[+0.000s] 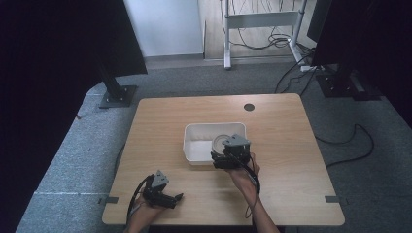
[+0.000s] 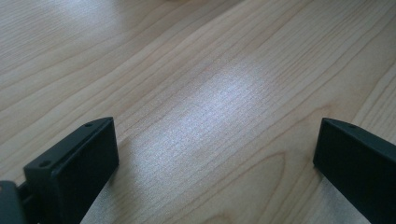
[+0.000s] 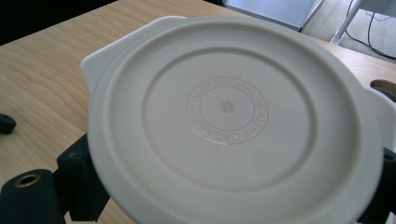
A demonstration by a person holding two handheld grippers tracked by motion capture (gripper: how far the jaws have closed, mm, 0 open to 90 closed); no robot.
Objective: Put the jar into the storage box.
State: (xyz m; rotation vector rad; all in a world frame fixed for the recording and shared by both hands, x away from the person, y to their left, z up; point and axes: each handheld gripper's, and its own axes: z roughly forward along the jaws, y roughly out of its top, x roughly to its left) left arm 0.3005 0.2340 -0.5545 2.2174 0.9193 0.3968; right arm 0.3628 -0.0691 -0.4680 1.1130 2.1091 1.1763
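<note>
A round cream plate (image 3: 224, 121), showing a face with raised lettering, sits between the jaws of my right gripper (image 3: 229, 191), which is shut on its edges. In the high view this plate (image 1: 221, 142) hangs at the near right corner of a white rectangular tub (image 1: 194, 145), with the right gripper (image 1: 232, 151) just in front of it. A corner of the tub (image 3: 95, 58) peeks out behind the plate. My left gripper (image 1: 170, 196) rests low near the table's front left, open, with bare wood between its jaws (image 2: 215, 144).
The wooden table (image 1: 291, 160) has a round cable hole (image 1: 249, 107) at the back. Dark stands (image 1: 116, 92) and cables (image 1: 340, 145) lie on the grey carpet around it. A white desk frame (image 1: 262, 19) stands behind.
</note>
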